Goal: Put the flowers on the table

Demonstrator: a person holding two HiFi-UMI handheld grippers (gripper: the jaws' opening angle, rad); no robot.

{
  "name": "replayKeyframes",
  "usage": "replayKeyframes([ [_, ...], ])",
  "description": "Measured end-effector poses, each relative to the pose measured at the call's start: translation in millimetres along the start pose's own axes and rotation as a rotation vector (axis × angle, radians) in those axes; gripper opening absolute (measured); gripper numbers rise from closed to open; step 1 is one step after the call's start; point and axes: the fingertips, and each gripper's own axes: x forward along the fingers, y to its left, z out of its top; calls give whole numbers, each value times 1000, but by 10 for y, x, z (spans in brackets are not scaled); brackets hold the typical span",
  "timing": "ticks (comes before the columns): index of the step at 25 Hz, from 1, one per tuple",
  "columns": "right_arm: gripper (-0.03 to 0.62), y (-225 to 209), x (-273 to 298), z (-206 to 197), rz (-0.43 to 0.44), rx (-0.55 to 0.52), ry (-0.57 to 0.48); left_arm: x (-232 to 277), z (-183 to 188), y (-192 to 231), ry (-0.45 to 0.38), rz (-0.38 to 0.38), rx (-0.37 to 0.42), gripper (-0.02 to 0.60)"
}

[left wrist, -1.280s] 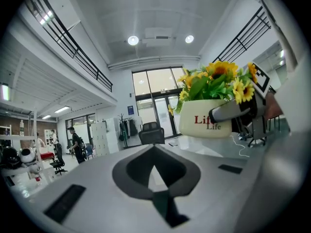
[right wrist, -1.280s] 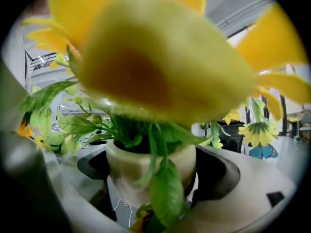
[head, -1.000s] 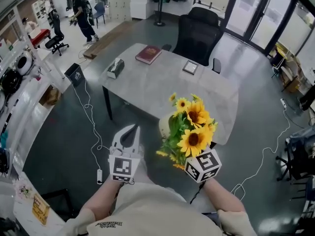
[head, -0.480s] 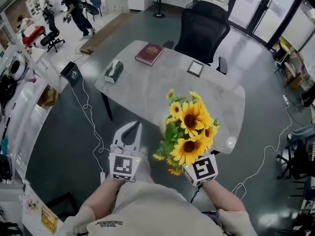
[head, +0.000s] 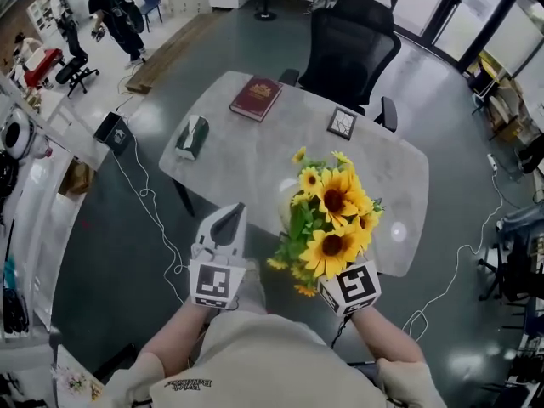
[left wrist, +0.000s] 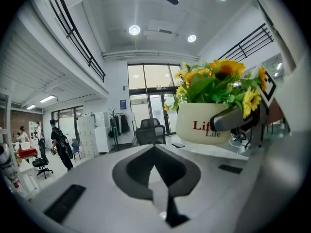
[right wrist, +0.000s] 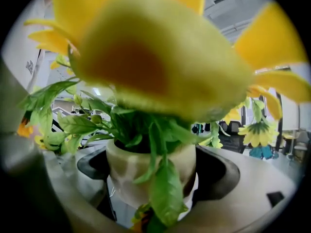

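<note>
A bunch of yellow sunflowers (head: 333, 219) stands in a white pot (right wrist: 150, 174) that is held in the air short of the grey table (head: 255, 155). My right gripper (head: 316, 243) is shut on the pot, its jaws pressing the pot's two sides in the right gripper view. The pot (left wrist: 210, 123) also shows at the upper right of the left gripper view. My left gripper (head: 228, 219) hangs to the left of the flowers, shut and holding nothing.
On the table lie a red book (head: 256, 97), a tissue box (head: 191, 136) and a small framed picture (head: 342, 123). A black office chair (head: 353, 45) stands behind the table. Cables (head: 144, 202) trail over the floor on the left. People (head: 110, 7) stand far off.
The table has come a little closer and more central in the head view. The flowers stay in my right gripper and have risen slightly. The left gripper holds its place.
</note>
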Motion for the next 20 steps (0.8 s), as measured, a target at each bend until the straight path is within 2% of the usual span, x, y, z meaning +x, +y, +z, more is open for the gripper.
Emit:
replayKeyframes([
  [5,509,-111,296,6,-19,29,16,201,-6,218,-11,-15,-29,5],
  [12,509,-353,883,155,-60,51,25,604,65,722,-36,-45,-9,5],
  [16,509,-433,992,173,-65,68,35,681,107,811,-43,-35,-47,5],
  [20,509,-554,1021,190,-65,63,45,767,122,790,-44,-41,-28,5],
])
